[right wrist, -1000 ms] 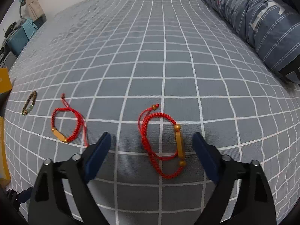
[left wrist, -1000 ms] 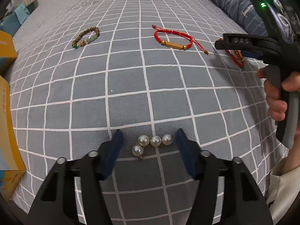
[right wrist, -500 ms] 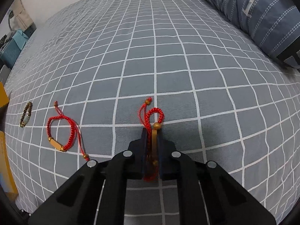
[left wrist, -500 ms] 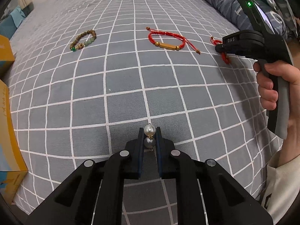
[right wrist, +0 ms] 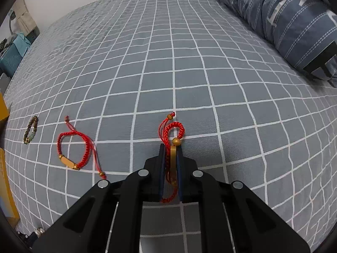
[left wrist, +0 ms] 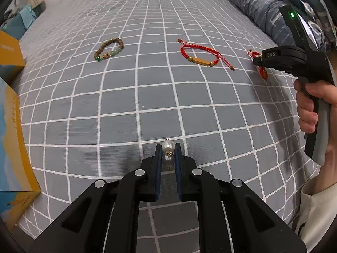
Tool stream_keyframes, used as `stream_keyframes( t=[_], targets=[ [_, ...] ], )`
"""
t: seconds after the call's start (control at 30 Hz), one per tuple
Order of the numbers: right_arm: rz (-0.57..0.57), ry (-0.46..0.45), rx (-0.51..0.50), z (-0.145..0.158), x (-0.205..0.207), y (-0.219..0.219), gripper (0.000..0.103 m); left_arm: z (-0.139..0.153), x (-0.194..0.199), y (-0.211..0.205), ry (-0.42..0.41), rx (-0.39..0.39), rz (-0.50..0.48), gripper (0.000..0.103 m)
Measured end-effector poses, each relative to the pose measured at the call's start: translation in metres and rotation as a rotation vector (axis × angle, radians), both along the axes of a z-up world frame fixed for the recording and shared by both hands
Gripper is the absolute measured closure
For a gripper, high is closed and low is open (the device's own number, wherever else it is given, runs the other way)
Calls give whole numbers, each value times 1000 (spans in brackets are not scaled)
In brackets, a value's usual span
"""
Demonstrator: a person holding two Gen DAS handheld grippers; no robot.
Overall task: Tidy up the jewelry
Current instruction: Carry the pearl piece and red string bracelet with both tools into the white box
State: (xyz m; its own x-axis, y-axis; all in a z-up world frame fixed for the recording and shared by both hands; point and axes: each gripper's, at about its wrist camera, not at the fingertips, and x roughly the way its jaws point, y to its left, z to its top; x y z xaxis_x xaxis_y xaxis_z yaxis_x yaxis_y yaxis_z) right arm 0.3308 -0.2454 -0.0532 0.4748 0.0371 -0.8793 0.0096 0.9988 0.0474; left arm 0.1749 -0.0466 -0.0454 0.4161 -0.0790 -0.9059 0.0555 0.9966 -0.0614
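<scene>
The left tool [left wrist: 168, 147] is closed on a short string of white pearl beads [left wrist: 167, 146], one pearl poking out past its tips, low over the grey bed cover with white grid lines [left wrist: 130, 88]. The right tool [right wrist: 170, 147] pinches a red braided cord bracelet with a gold bar [right wrist: 172, 132], its loop sticking out ahead of the tips. A second red cord bracelet with a gold bar [right wrist: 73, 149] lies left of the right tool, and a brown and green bead bracelet [right wrist: 31, 132] farther left.

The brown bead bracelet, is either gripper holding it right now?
No, the brown bead bracelet lies free on the bedsheet; the left gripper pinches pearls, the right gripper a red cord bracelet.
</scene>
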Motion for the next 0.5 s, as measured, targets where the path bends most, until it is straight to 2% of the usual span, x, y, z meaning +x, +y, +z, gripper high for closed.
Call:
stream_keyframes(
  t=[0.5],
  targets=[
    [53,-110,-19,51,-25,35,94,36,-5,45,-85,-9,93,92]
  ],
)
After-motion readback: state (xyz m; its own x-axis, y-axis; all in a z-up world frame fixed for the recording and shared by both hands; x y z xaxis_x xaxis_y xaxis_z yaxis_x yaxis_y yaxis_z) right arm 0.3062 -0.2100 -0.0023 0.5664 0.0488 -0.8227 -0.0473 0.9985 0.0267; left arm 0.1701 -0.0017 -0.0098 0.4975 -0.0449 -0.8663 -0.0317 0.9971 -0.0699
